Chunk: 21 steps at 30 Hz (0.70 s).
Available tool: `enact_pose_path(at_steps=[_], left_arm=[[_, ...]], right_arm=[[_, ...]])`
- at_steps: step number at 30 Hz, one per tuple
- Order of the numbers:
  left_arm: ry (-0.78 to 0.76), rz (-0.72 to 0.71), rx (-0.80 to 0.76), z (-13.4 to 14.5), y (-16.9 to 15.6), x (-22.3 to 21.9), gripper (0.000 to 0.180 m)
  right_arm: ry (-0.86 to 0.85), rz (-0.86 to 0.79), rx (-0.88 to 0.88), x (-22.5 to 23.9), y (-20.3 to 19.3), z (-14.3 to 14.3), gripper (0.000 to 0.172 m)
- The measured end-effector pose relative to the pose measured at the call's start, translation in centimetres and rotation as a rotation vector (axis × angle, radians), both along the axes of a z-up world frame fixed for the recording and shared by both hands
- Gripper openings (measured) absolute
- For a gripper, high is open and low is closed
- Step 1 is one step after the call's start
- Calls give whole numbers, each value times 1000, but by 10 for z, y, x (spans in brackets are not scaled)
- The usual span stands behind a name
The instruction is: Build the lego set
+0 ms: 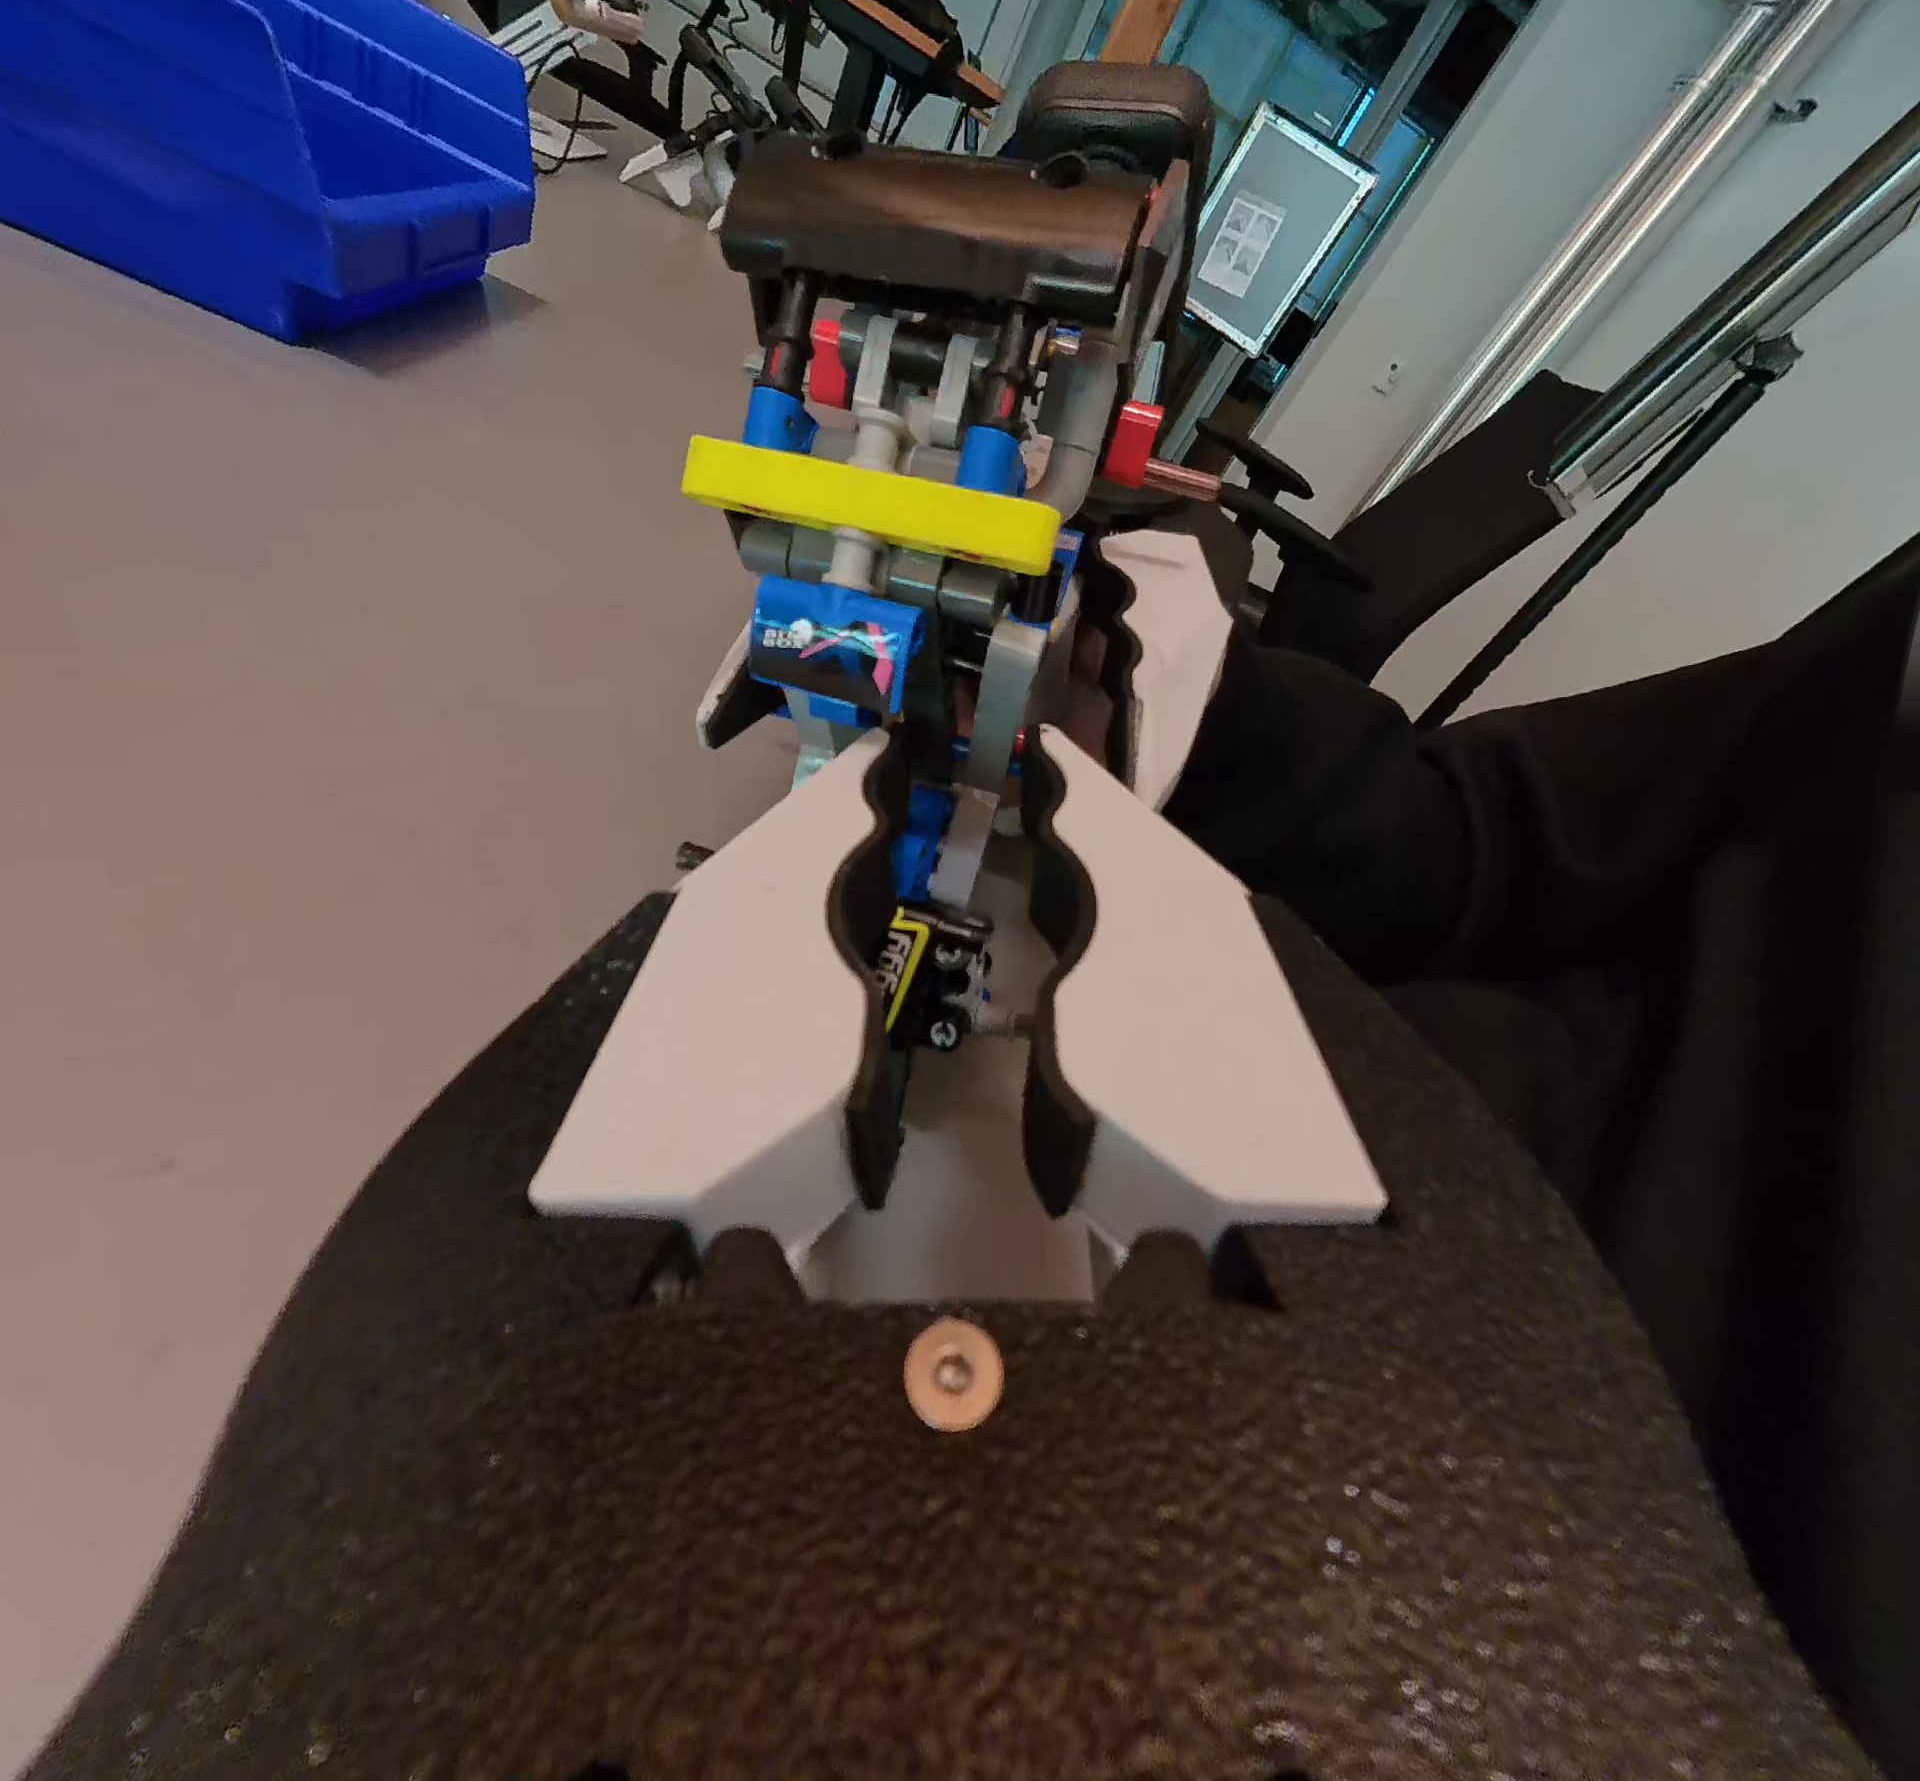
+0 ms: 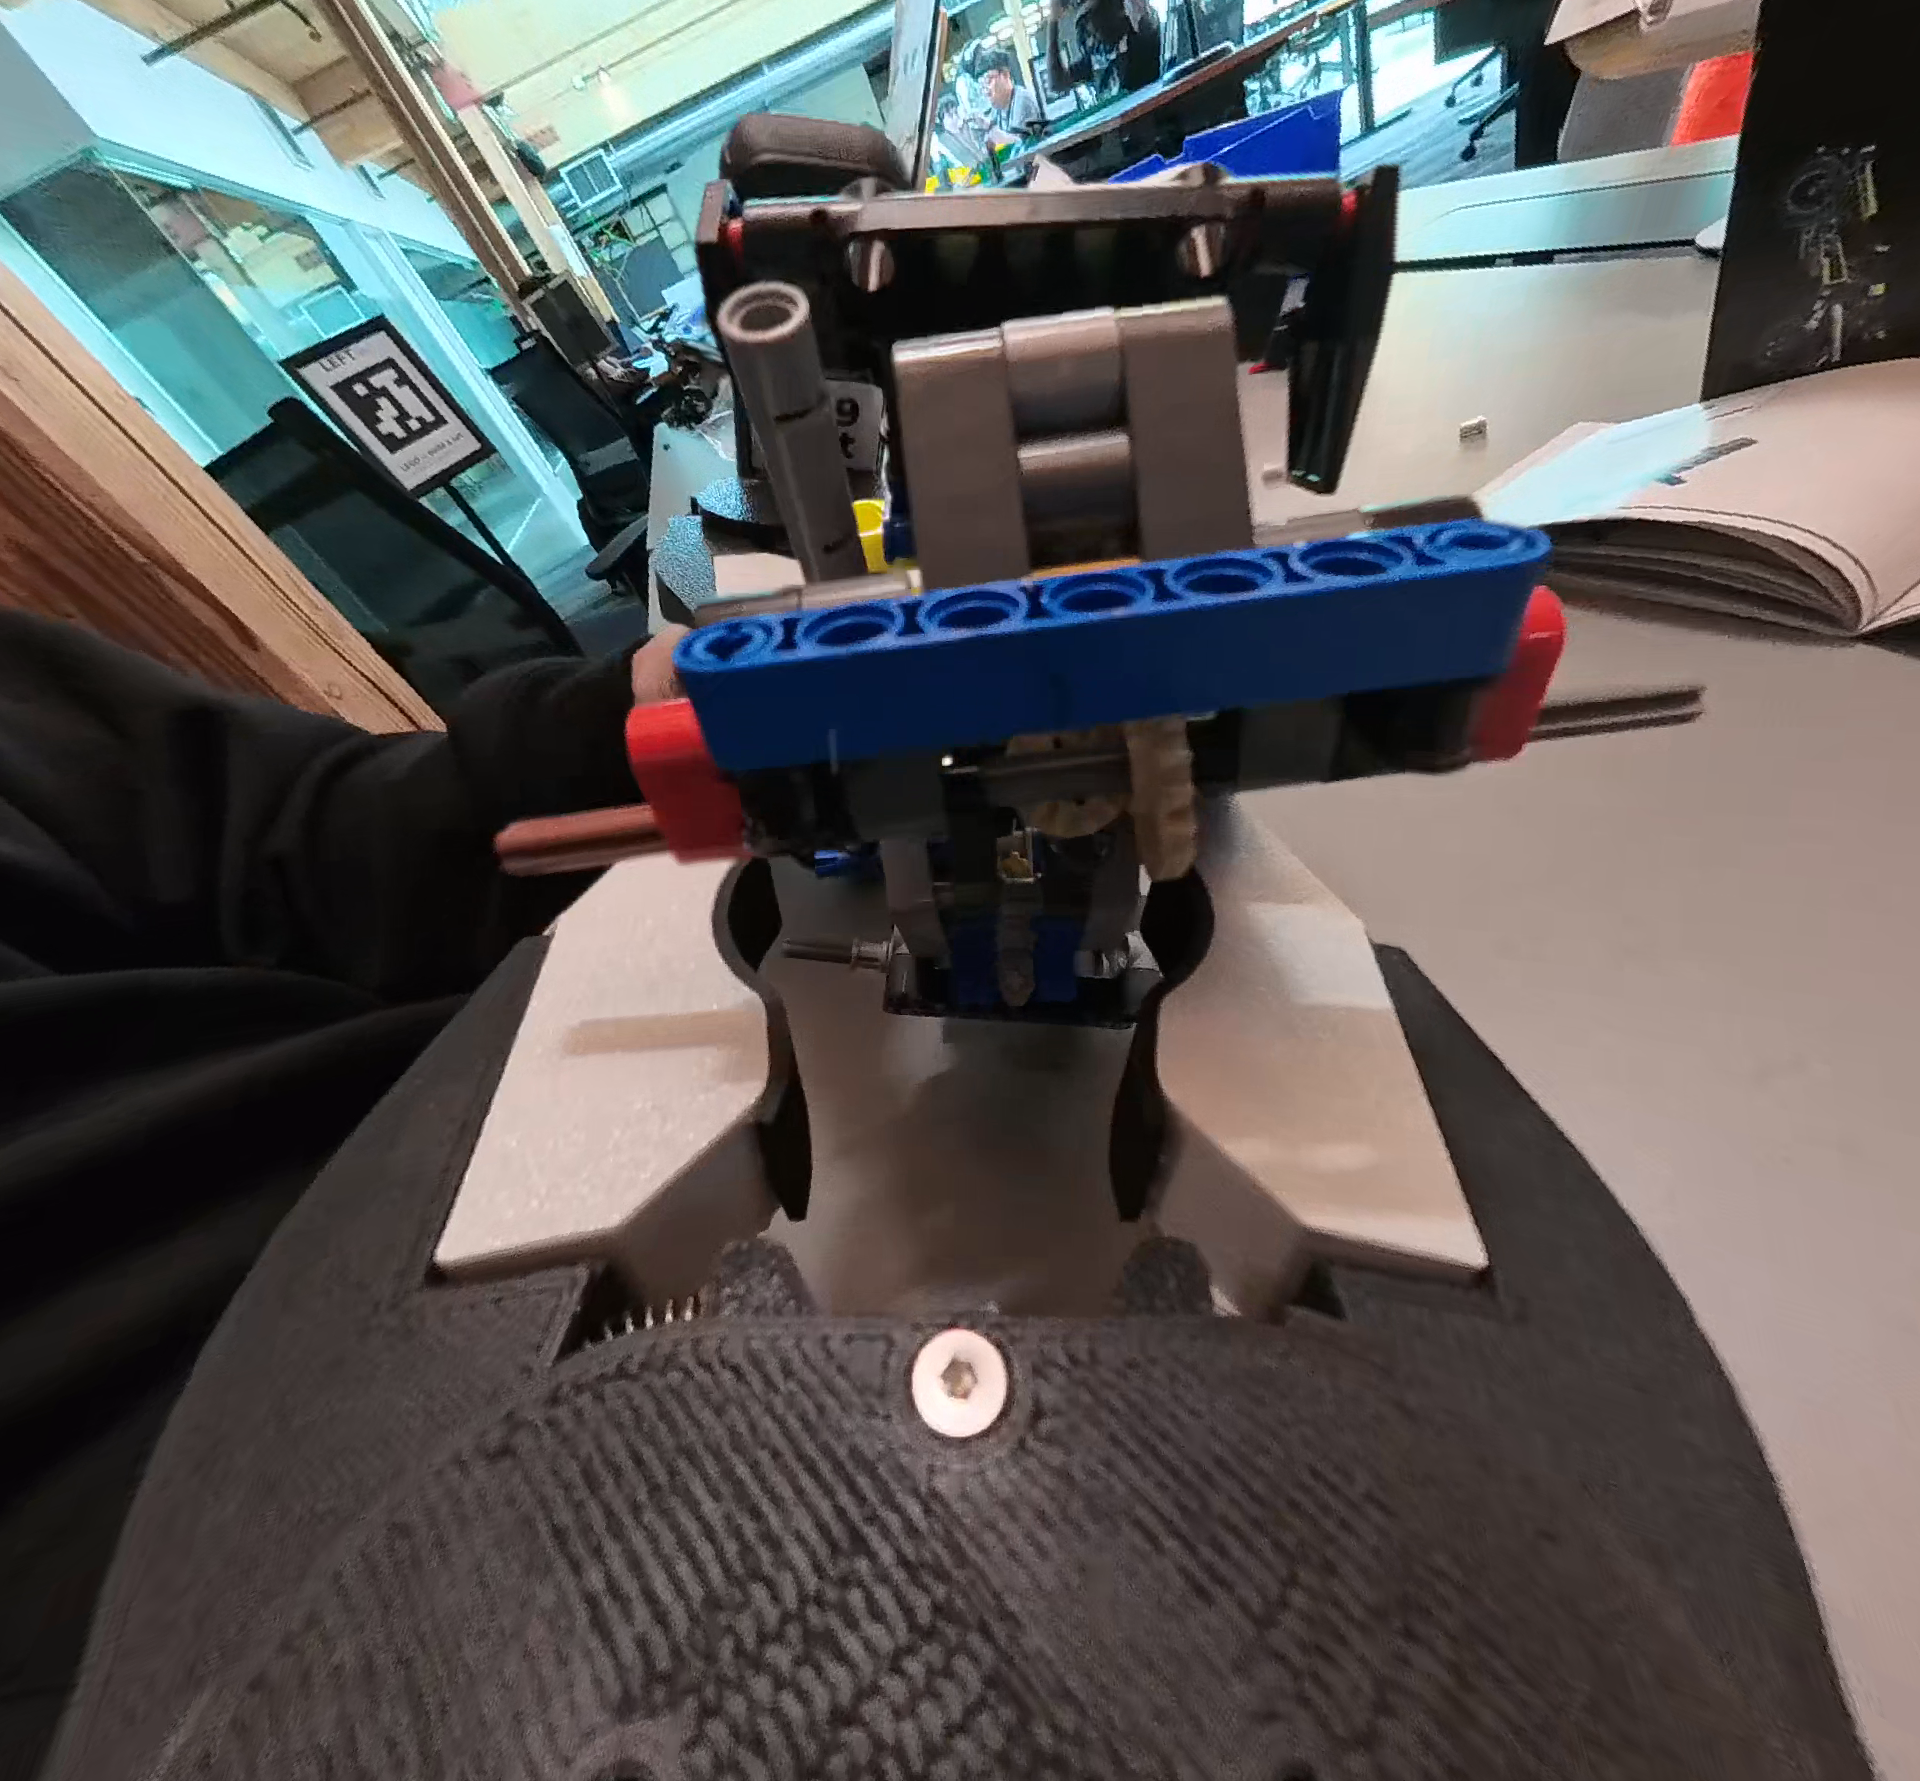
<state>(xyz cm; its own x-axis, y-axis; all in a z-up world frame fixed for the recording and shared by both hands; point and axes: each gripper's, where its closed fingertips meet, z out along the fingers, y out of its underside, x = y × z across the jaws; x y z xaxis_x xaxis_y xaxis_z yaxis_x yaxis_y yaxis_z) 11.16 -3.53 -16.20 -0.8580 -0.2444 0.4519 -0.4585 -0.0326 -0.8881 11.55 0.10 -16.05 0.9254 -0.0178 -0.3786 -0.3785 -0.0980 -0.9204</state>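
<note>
Grey bench (image 1: 260,692), blue storage bin (image 1: 239,121) at its far left corner. I hold the brick-built model (image 1: 894,505) above the bench: left tool (image 1: 961,796) clamped on its narrow blue-grey lower frame, right tool (image 2: 961,910) spread around the other end, contact unclear. Likely light, rigid, pins pop loose; grip beams.
</note>
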Motion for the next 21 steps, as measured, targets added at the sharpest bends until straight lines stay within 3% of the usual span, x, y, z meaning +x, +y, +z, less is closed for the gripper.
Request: enact_pose_path(at_steps=[12,19,21], left_arm=[[57,34,-156,11,1,12,16],[-43,100,-48,7,4,20,16],[-130,150,-10,15,12,25,6]], right_arm=[[48,-68,74,13,2,6,68],[54,-66,36,22,-3,0,70],[1,-93,57,31,-17,5,51]])
